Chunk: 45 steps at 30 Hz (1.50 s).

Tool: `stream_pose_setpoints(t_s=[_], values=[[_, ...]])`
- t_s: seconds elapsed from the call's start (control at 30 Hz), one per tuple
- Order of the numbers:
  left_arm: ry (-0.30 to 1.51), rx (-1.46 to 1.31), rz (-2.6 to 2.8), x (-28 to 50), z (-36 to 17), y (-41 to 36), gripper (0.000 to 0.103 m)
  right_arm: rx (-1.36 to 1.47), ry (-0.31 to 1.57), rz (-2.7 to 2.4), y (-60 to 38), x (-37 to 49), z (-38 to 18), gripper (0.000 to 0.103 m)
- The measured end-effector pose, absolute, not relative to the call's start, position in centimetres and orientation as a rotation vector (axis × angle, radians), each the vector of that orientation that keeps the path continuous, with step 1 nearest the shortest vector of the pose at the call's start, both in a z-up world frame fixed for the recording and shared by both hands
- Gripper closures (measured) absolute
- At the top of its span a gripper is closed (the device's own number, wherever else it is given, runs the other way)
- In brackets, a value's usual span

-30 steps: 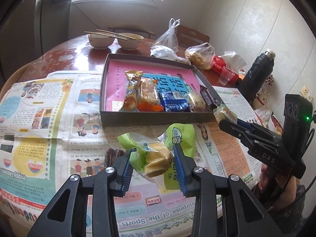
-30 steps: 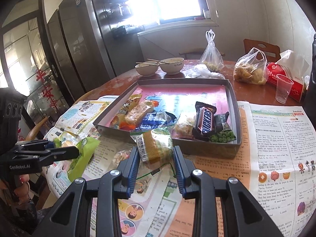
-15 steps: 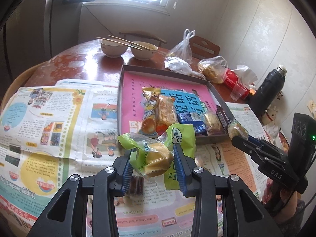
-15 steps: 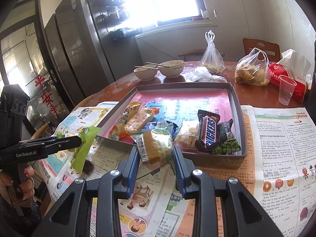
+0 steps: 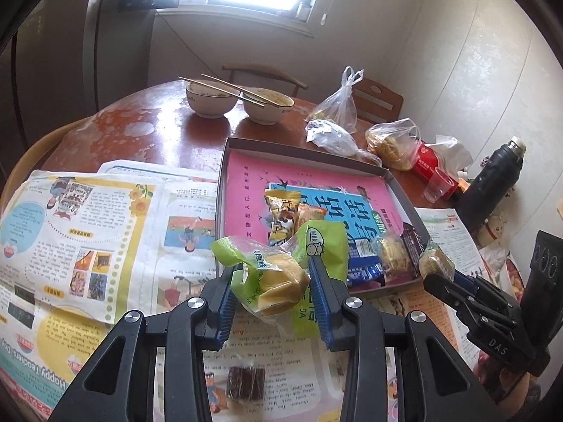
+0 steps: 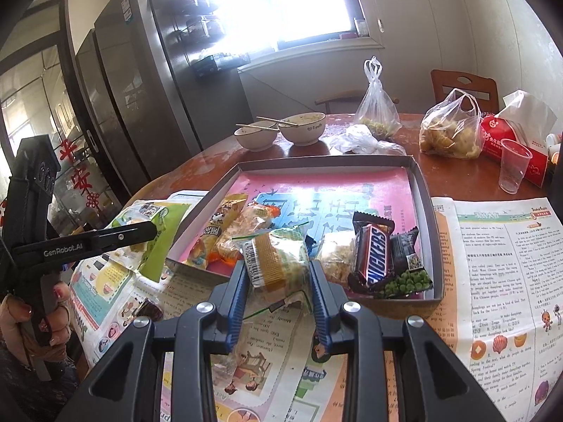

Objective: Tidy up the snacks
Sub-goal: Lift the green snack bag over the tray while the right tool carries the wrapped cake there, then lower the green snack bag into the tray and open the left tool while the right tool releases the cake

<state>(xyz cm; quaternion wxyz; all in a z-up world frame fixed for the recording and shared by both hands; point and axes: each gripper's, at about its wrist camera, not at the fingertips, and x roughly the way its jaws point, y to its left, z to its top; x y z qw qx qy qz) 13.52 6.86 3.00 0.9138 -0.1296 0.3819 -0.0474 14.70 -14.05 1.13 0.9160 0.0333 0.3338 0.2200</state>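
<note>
Snacks crowd the tray's near edge; left claw grips a cake packet, right claw a wafer packet

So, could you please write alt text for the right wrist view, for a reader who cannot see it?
The right gripper holds a clear-wrapped snack above the near edge of a shallow box of snacks, including a Snickers bar. At left, the left gripper holds a green packet over the newspaper.

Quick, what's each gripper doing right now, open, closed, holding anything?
Left gripper: closed on a green-wrapped milk cake.
Right gripper: closed on a clear-wrapped cracker pack.
</note>
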Motion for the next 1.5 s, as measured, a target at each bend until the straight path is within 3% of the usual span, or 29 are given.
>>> stream_pose_setpoints(t_s=[0.63, 1.5], values=[[0.813, -0.264, -0.091, 18.0, 1.0, 5.6, 0.064, 0.094, 0.682, 0.42, -14.5, 16.8, 1.1, 0.069], [0.832, -0.201, -0.084, 18.3, -0.6, 4.0, 0.064, 0.073, 0.688, 0.376, -13.1, 19.2, 0.3, 0.069]])
